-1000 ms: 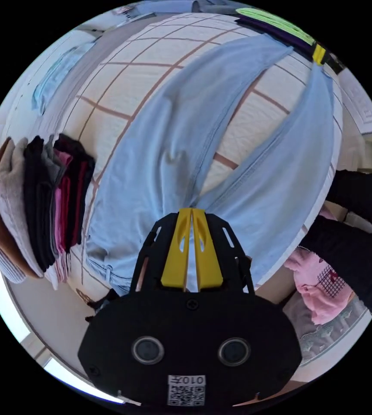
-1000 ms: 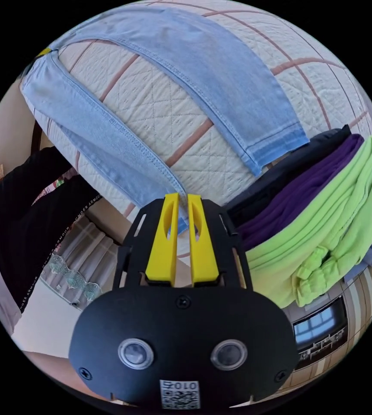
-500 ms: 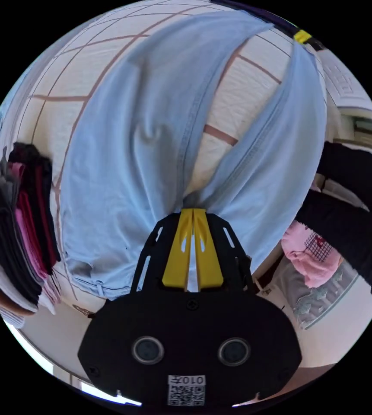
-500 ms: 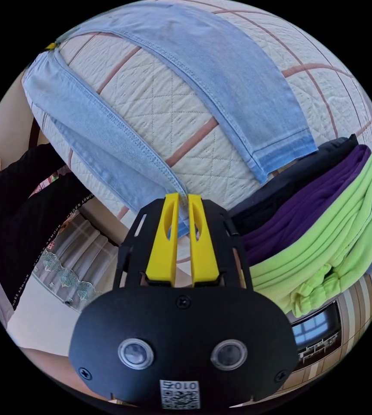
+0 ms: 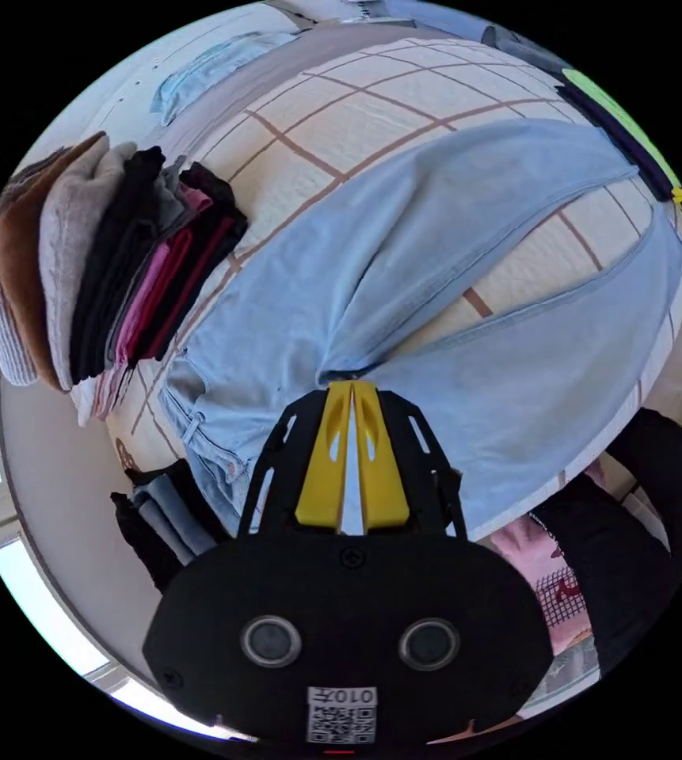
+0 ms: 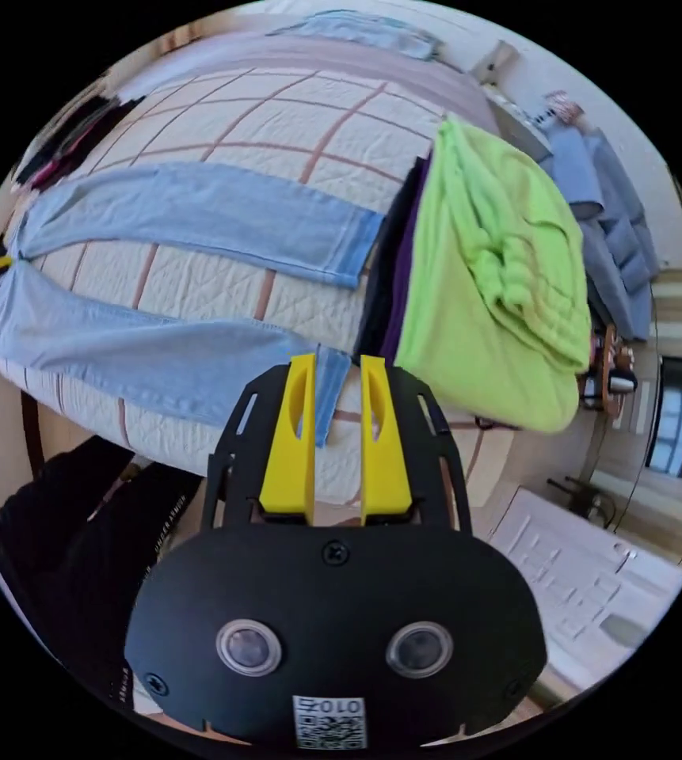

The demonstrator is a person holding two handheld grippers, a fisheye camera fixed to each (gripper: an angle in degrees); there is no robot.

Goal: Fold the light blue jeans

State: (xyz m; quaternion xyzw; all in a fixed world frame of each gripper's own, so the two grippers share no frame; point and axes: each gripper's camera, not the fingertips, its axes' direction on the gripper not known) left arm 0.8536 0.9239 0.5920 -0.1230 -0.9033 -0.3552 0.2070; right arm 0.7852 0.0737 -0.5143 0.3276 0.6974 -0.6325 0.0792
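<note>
Jeans pinched at crotch by left claw (right claw parted astride hem).

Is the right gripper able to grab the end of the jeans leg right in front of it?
Probably yes. The right gripper has its jaws apart, and the hem of the light blue jeans already lies between them on the quilt, with nothing covering it.

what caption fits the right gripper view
Open right tool over light blue jeans' leg hem beside lime green folded garment.
</note>
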